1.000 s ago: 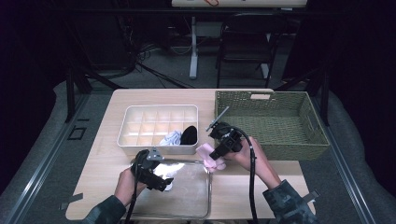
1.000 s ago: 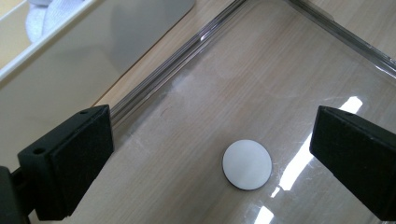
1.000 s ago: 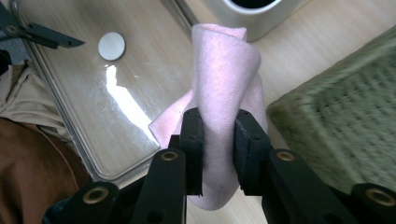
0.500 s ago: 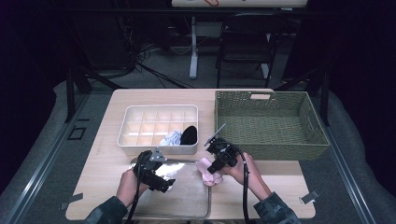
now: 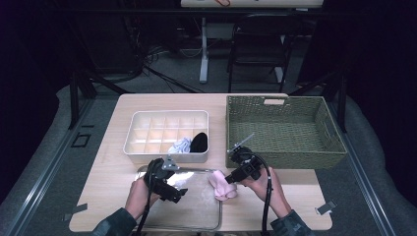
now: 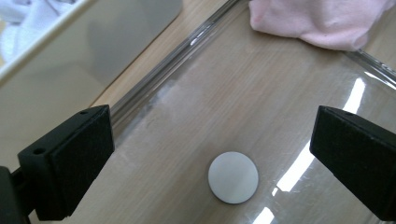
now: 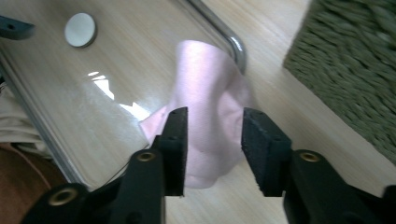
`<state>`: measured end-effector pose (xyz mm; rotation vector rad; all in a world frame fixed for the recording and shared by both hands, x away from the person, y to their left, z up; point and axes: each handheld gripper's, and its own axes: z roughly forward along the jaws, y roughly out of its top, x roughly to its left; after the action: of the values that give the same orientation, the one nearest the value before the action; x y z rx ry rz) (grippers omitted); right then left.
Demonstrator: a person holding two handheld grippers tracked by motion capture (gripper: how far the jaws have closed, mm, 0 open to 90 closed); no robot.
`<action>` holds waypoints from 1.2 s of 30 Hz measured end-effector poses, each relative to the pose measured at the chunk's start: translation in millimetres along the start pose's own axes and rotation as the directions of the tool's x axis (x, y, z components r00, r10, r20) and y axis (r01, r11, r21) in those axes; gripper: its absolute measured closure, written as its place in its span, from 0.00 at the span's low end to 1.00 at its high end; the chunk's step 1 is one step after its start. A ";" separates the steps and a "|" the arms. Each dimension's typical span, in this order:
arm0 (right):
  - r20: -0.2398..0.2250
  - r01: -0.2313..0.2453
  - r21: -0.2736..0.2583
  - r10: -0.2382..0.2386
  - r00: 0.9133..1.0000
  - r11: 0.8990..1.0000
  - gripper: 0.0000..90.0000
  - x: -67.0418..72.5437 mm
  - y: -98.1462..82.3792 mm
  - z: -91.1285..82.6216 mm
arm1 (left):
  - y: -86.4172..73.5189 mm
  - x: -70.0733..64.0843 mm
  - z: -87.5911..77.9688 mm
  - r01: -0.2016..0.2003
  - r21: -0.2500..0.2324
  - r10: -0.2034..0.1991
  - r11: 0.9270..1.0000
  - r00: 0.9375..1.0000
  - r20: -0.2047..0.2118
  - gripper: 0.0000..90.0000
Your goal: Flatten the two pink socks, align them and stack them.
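**Pink sock down at the tray's edge, right claw letting go**

Since the earlier frames your right hand has sunk from beside the basket down to the tray's right rim, carrying the pink sock with it; your left hand has hardly shifted.

Going left to right: the white divided box (image 5: pixel 167 133) already has a white bundle (image 5: pixel 180 145) and a black bundle (image 5: pixel 199 142) in its front cells, so 2 pieces look sorted. Its other cells look bare.

Your left claw (image 5: pixel 178 192) hovers over the clear tray (image 5: pixel 196 223), jaws spread wide and holding nothing; the left gripper view has just the tray floor and a white disc (image 6: pixel 233 177) between them.

The pink sock (image 5: pixel 222 184) lies draped across the tray's right rim, half in, half on the bench (image 5: pixel 295 219). It looks not yet rolled or boxed, so I judge that step is still ahead.

Your right claw (image 5: pixel 227 180) has just been opening. In the right gripper view the sock (image 7: pixel 205 107) sits below and between the jaws, part-open, pads apparently clear of the cloth: released, not clenched.

The woven basket (image 5: pixel 334 147) at the right looks bare.
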<state>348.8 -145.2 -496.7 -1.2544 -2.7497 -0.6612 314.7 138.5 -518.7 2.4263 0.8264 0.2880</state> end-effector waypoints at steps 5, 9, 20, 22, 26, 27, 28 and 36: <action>0.057 -0.033 0.046 0.030 0.998 0.998 0.65 0.3 -4.5 22.1 | 0.0 -0.3 -1.3 0.017 -0.001 -0.017 1.000 1.000 0.002 0.00; 0.032 -0.045 0.143 0.041 0.999 0.989 0.63 -3.9 -4.5 21.8 | -0.4 -4.1 0.0 0.008 0.007 -0.008 1.000 1.000 -0.001 0.00; 0.089 -0.077 0.027 0.074 0.993 0.997 0.64 -13.7 -18.1 32.6 | -1.0 -4.5 3.0 0.007 0.020 -0.007 1.000 1.000 -0.006 0.00; 0.081 -0.078 0.040 0.075 0.994 0.996 0.72 -15.1 -19.5 33.0 | -0.7 -4.1 4.9 0.010 0.026 -0.010 1.000 1.000 -0.008 0.00; 0.077 -0.077 0.048 0.073 0.994 0.996 0.86 -15.3 -21.2 35.4 | 0.1 -5.7 2.6 0.005 0.021 -0.004 1.000 1.000 -0.025 0.00; 0.077 -0.077 0.048 0.073 0.994 0.996 0.86 -15.3 -21.2 35.4 | 0.0 -5.4 2.1 0.009 0.016 -0.009 1.000 1.000 -0.020 0.00; 0.062 -0.089 0.051 0.085 0.994 0.995 0.89 -16.2 -21.0 35.9 | -0.3 -5.2 2.5 0.015 0.014 -0.015 1.000 1.000 -0.018 0.00; 0.038 -0.100 0.010 0.099 0.994 0.995 0.99 -18.4 -22.3 29.3 | 0.2 -7.3 6.9 0.013 0.027 -0.013 1.000 1.000 0.008 0.00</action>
<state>348.7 -159.6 -535.3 -1.4047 -2.6946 -0.6182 311.6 130.9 -524.4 2.4448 0.8470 0.2638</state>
